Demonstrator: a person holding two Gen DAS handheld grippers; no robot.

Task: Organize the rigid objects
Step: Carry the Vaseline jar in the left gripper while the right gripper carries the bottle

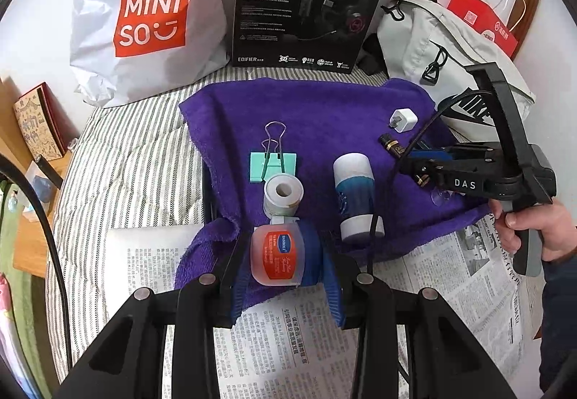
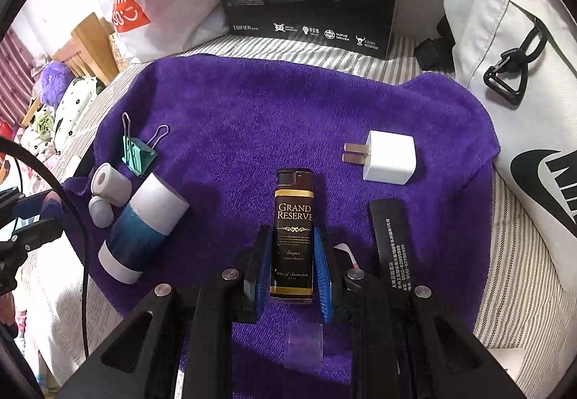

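In the left wrist view my left gripper [image 1: 278, 267] is shut on a small clear jar with an orange label [image 1: 276, 251], low over the near edge of a purple towel [image 1: 306, 106]. Just beyond it lie a white tape roll [image 1: 283, 195], a teal binder clip [image 1: 273, 164] and a blue-and-white cylinder [image 1: 355, 197]. My right gripper [image 2: 293, 231] is shut on a dark brown lighter [image 2: 294, 218] marked "Grand Reserve", close over the towel [image 2: 288, 117]. A white charger plug [image 2: 389, 157] lies right of it. From the left wrist, that gripper [image 1: 402, 153] and lighter [image 1: 391, 143] show at the right.
A white Miniso bag [image 1: 144, 20], a black headset box [image 1: 306, 2] and a grey Nike bag [image 1: 450, 52] stand behind the towel. Newspaper [image 1: 288, 345] covers the striped bedding in front. A black printed strip [image 2: 391, 240] and a clear cup [image 2: 303, 341] lie near the right gripper.
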